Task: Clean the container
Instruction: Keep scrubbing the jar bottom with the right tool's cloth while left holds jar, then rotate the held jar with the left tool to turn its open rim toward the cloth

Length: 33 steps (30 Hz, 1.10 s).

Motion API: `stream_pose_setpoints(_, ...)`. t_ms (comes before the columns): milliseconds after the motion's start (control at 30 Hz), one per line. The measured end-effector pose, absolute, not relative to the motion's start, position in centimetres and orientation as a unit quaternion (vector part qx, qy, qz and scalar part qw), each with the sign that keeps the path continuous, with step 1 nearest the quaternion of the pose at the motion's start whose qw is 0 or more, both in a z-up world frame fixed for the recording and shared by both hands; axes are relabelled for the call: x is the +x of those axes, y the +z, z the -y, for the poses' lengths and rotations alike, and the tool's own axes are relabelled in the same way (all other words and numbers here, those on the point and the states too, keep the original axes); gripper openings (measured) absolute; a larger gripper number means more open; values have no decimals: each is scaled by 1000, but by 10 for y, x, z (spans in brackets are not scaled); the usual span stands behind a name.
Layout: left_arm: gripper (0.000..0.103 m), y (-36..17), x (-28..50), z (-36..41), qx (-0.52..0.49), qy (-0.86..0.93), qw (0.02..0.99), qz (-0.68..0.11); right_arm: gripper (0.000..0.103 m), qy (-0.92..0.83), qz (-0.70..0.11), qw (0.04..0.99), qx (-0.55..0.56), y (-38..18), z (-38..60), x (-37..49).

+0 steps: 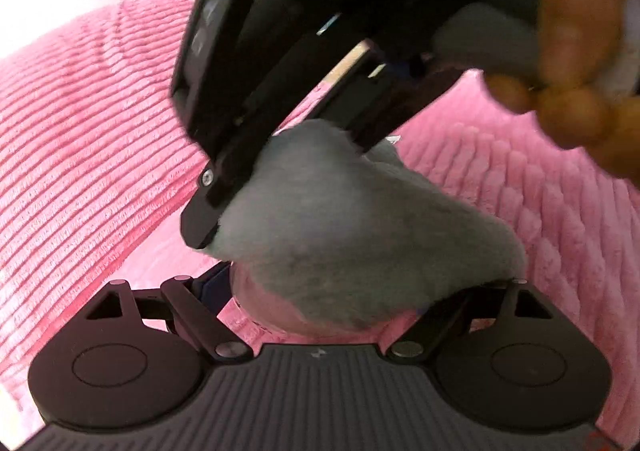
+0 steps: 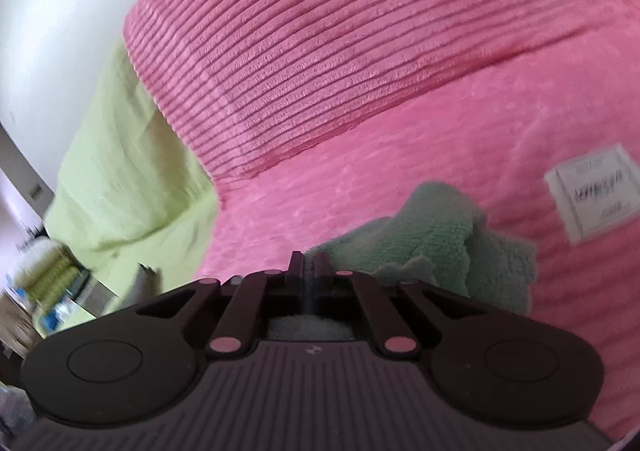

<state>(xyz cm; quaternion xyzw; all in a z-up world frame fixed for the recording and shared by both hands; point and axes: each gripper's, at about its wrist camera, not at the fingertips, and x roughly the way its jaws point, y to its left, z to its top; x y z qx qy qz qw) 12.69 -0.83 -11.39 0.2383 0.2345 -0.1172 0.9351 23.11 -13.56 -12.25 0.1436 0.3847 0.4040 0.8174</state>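
Observation:
In the left wrist view my left gripper holds a clear, rounded container between its fingers; only the near rim shows. A grey-green fluffy cloth lies over the container's top and hides most of it. From above, the right gripper's black fingers press the cloth down, and a person's hand sits at the upper right. In the right wrist view my right gripper has its jaws together, with the cloth bunched to the right and under them.
A pink ribbed plush blanket fills the background of both views. A white label is sewn on its right. A light green sheet hangs to the left, with a white wall and blurred clutter beyond.

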Motion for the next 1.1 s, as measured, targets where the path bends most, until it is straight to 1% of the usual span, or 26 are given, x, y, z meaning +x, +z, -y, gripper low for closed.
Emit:
stream_pose_setpoints(67,86,-112,132,5,225,-119,937,-240,0,392,-381,825,142,-123,140,238)
stream_pose_setpoints(233,86,-114,139,4,229,-119,936,-238,0,362,-369,843,145,-123,152,252)
stream_pose_setpoints(433,87,-114,150,2,227,-119,937,-238,0,346,-343,858,161,-129,157,249)
stream_pose_setpoints(667,85,-119,157,-10,206,-118,937,-256,0,323,-330,859,221,-137,174,249)
stream_pose_setpoints(833,85,-114,148,-9,219,-121,943,-219,3,306,-330,848,281,-141,193,251)
stream_pose_setpoints(867,85,-110,140,-9,216,-123,947,-205,5,300,-333,844,295,-144,197,253)
stream_pose_setpoints(967,85,-98,132,-15,189,-125,958,-174,5,280,-352,837,312,-159,201,255)
stream_pose_setpoints(1100,86,-106,147,-19,190,-118,955,-194,5,276,-349,829,339,-171,201,251)
